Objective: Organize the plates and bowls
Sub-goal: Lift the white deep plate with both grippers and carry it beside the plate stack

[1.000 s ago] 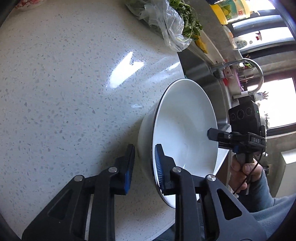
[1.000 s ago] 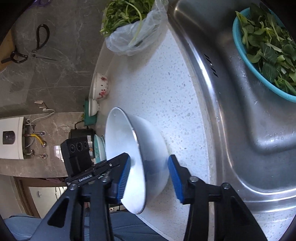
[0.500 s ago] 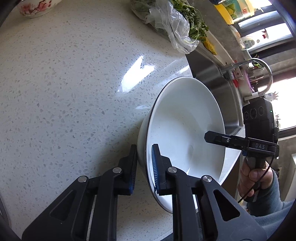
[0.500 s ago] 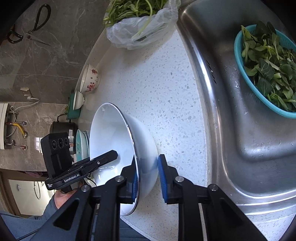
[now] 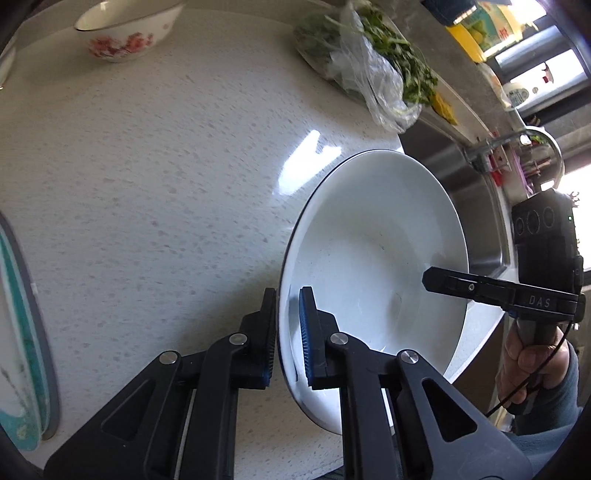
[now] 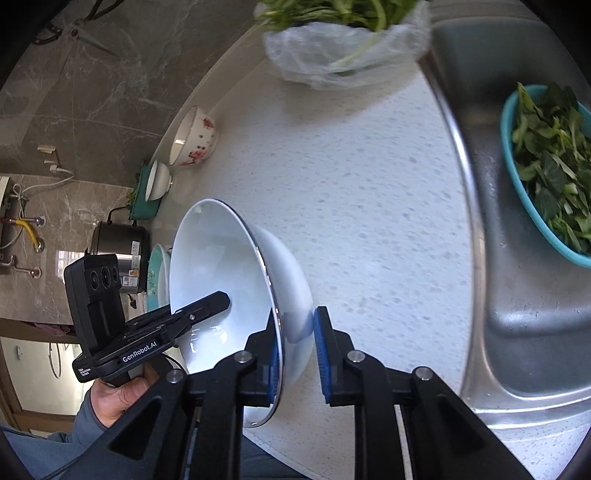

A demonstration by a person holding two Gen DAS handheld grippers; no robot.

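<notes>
A large white bowl [image 5: 376, 258] is held between both grippers above the speckled counter [image 5: 147, 184]. My left gripper [image 5: 288, 321] is shut on its near rim. My right gripper [image 6: 295, 339] is shut on the opposite rim of the bowl [image 6: 221, 266], and shows in the left wrist view [image 5: 428, 277] across the bowl. A flowered bowl [image 5: 125, 29] stands at the far edge of the counter, also in the right wrist view [image 6: 194, 136]. A small white bowl [image 6: 157, 181] sits on a green dish. A teal-rimmed plate [image 5: 18, 332] lies at the left.
A plastic bag of greens [image 5: 373, 70] lies at the counter's back. The steel sink [image 6: 517, 258] holds a teal basket of leaves [image 6: 546, 162]. A tap [image 5: 517, 144] stands over the sink. A rice cooker [image 6: 118, 243] stands beyond the plates.
Both grippers closed onto the white bowl's rim and carried it up and toward the left, away from the sink. The flowered bowl and teal plate came into view.
</notes>
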